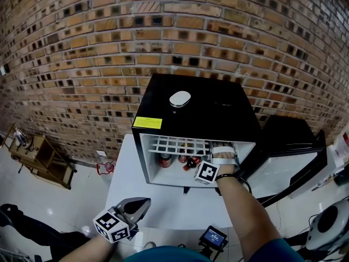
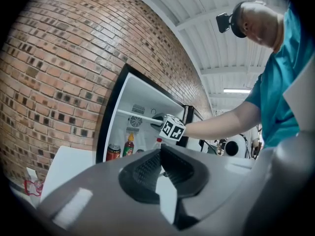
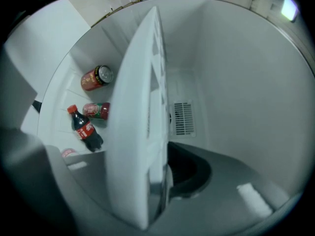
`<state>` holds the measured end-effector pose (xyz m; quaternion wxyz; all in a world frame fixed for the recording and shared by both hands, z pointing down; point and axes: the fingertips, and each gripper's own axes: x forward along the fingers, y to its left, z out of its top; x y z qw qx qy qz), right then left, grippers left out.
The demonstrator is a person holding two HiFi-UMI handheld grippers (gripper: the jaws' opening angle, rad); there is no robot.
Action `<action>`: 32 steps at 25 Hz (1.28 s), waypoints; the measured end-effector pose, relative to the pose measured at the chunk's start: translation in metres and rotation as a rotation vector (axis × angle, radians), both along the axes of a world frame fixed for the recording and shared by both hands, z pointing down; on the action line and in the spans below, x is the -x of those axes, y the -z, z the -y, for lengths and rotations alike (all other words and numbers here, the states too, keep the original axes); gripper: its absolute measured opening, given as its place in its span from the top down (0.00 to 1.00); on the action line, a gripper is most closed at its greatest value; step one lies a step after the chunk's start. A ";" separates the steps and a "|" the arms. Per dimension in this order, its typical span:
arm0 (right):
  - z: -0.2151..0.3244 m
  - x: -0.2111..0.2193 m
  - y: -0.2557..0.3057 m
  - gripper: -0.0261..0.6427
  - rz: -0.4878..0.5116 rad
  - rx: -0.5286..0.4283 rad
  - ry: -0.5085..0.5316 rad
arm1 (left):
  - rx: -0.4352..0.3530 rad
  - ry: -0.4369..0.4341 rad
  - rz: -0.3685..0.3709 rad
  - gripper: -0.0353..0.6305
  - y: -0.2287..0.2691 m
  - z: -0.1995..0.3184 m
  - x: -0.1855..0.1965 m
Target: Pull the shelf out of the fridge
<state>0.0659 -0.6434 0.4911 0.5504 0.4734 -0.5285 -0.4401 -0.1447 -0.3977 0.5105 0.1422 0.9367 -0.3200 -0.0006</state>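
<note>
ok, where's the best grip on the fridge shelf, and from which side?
Front edge of the shelf, approached level from the open front of the fridge. It is a thin flat grid lying horizontally, so jaws close above and below it, as the right hand-held gripper does.

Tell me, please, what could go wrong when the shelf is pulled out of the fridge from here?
1. The right tool holds the shelf near its right end only, so it may slant and jam against the walls of the fridge.
2. A bottle and a can sit below; a dipping shelf might knock them.
3. The left tool is off the fridge, so the fridge may slide on the table.
</note>
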 end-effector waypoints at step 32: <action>-0.107 0.006 0.004 0.78 0.021 0.048 -0.024 | -0.036 -0.017 -0.041 0.95 0.018 -0.039 0.007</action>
